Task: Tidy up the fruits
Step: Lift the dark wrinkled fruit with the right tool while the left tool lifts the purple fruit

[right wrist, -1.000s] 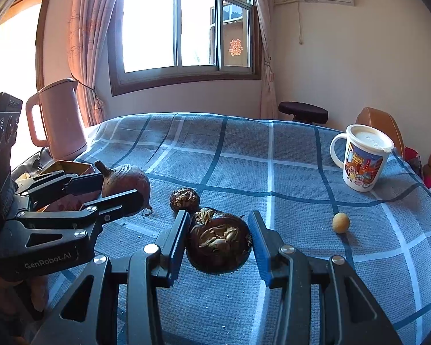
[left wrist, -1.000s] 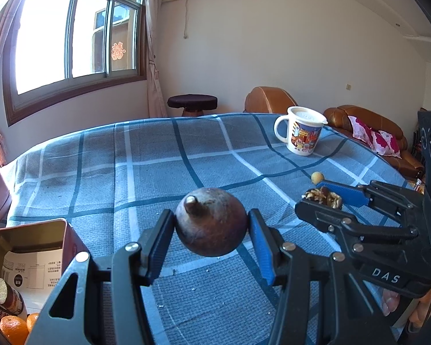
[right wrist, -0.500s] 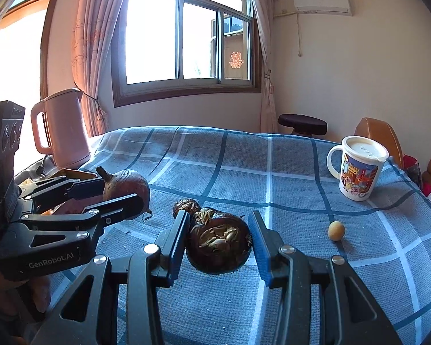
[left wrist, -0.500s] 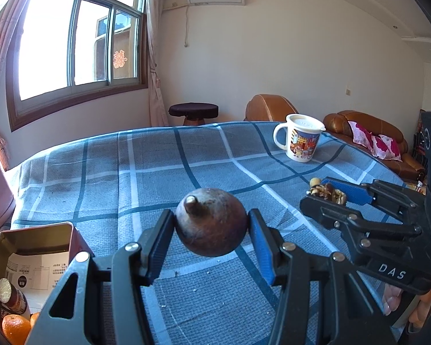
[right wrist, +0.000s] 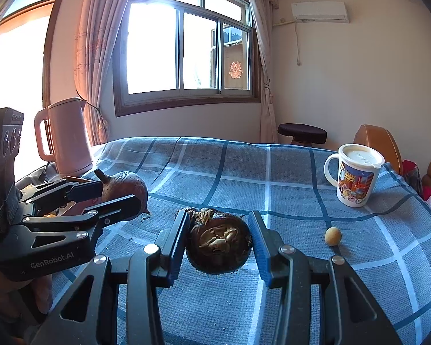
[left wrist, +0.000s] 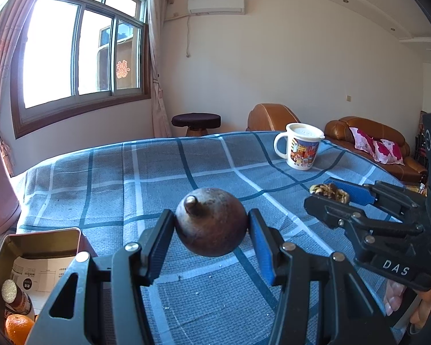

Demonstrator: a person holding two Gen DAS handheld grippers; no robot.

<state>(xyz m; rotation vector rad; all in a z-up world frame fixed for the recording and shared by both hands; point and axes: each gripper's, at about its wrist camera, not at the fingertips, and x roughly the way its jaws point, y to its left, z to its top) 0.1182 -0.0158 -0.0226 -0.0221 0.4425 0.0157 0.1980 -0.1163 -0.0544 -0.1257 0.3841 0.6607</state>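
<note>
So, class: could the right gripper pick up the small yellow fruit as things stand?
Probably not yet: the right gripper is shut on a dark fruit. The path to the yellow fruit on the cloth looks free once it unloads.

On the counter [right wrist: 215,166]: mug [right wrist: 355,179] far right, small round fruit [right wrist: 333,236] just before it, kettle [right wrist: 67,138] far left. At the near left edge, open box [left wrist: 40,254] holding an orange [left wrist: 18,326] and a bottle [left wrist: 15,297]. Beyond the counter, stool [right wrist: 301,132] and sofa [left wrist: 367,141].
</note>
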